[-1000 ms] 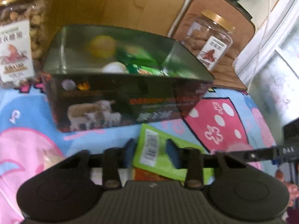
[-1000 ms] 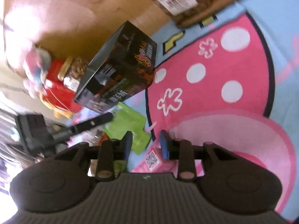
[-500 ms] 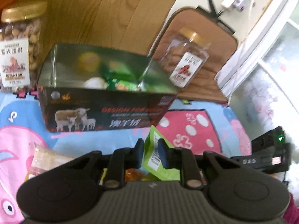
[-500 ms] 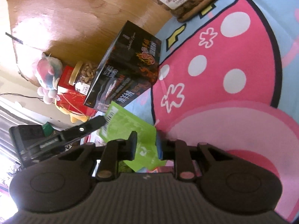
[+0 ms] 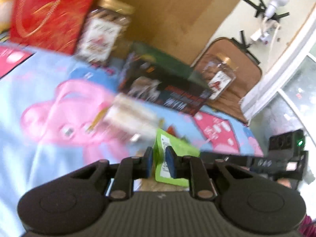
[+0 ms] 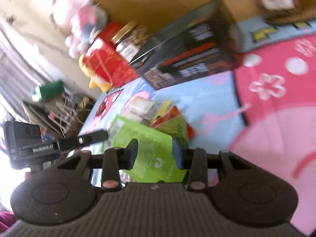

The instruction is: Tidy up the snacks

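Since the earlier frame both hands had swung sideways: the black open-top box (image 5: 165, 90), which had filled the left wrist view, now sat further back, and a red box (image 5: 49, 13) and a nut jar (image 5: 102, 33) had come into that view. The left gripper (image 5: 159, 164) had narrowed onto the green snack packet (image 5: 167, 158) and was clamped on it edge-on, the barcode strip showing between the blue pads. The right gripper (image 6: 155, 154) had just been opening; its jaws stood about half wide with the same green packet (image 6: 150, 150) between them. Its left pad looked clear of the film; contact at the right pad could not be told through the blur.

Step in hand, by my read: pick done, packet carried toward the box; looked like the right had let go to the left. Next move called for carrying the packet over the open top of the box and releasing above the snacks already inside, without catching the rim.

The packet was flat, bright green, thin flexible film, white label on one side, held above the cartoon mat (image 5: 49, 118). More packets, orange and green (image 6: 173, 120), and a pale wrapped one (image 5: 130, 114) lay loose on the mat, near the box.
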`<state>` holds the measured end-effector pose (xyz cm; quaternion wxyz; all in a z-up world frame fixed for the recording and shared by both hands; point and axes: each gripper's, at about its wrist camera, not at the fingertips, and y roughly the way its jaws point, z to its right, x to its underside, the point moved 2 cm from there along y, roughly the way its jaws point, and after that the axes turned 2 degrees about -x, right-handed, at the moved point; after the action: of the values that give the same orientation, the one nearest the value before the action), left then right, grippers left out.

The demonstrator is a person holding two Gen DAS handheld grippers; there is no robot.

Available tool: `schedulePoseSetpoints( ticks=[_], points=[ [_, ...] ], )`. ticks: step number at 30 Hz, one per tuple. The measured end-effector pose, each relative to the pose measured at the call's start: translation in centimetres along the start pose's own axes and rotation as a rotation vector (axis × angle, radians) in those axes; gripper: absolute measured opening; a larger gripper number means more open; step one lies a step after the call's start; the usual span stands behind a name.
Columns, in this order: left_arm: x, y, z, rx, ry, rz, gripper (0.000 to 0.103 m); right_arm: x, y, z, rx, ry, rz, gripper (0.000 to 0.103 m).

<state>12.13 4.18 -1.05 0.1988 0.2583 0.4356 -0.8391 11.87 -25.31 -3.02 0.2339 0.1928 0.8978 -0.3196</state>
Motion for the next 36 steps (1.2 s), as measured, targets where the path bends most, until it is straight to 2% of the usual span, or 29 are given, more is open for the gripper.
schedulePoseSetpoints(
  ticks=[2,5,6,7,9,15,18,24,26,27,31,34,36],
  points=[
    [0.7,0.0,-1.2,-0.01,-0.026,-0.023,0.016,0.1,0.8,-1.1,-0.006,-0.049,-0.007,0.043],
    [0.9,-0.4,-2.4,-0.012,-0.064,-0.011,0.018,0.1,1.2,-1.8,-0.003,-0.085,-0.019,0.044],
    [0.8,-0.5,-2.5,-0.008,-0.061,-0.004,0.021,0.2,1.0,-2.0,0.0,-0.095,-0.022,0.044],
    [0.7,-0.7,-2.5,-0.005,-0.056,0.003,0.033,0.2,0.7,-2.0,0.005,-0.104,-0.019,0.044],
    [0.6,-0.8,-2.3,-0.009,-0.04,0.015,0.044,0.2,-0.2,-1.9,0.023,-0.108,-0.001,0.044],
    [1.4,-0.2,-2.2,0.007,-0.029,-0.012,0.039,1.1,-2.6,-0.7,0.057,-0.074,0.003,0.045],
    [1.7,0.0,-2.0,-0.015,-0.014,-0.009,0.027,1.9,-2.3,-1.1,0.054,-0.08,-0.036,0.043],
    [1.9,-0.5,-2.1,0.026,-0.027,-0.017,0.026,2.6,-0.4,-3.1,-0.022,-0.101,-0.059,0.039],
    [2.0,-0.4,-2.4,0.028,-0.038,-0.019,0.026,2.7,0.8,-3.1,-0.065,-0.059,-0.074,0.033],
    [2.1,-0.4,-2.5,0.011,-0.036,-0.014,0.026,2.8,1.5,-3.2,-0.056,-0.066,-0.08,0.021],
    [1.7,-0.9,-3.0,0.011,-0.062,-0.01,0.028,2.8,2.1,-4.3,-0.054,-0.101,-0.074,0.015],
    [0.3,-1.7,-2.5,0.035,-0.055,0.021,0.028,2.1,1.4,-4.1,-0.113,-0.028,-0.049,0.011],
    [-1.7,-1.9,-1.3,0.033,-0.009,0.054,0.028,1.0,0.7,-4.1,-0.146,0.006,-0.014,0.01]
  ],
)
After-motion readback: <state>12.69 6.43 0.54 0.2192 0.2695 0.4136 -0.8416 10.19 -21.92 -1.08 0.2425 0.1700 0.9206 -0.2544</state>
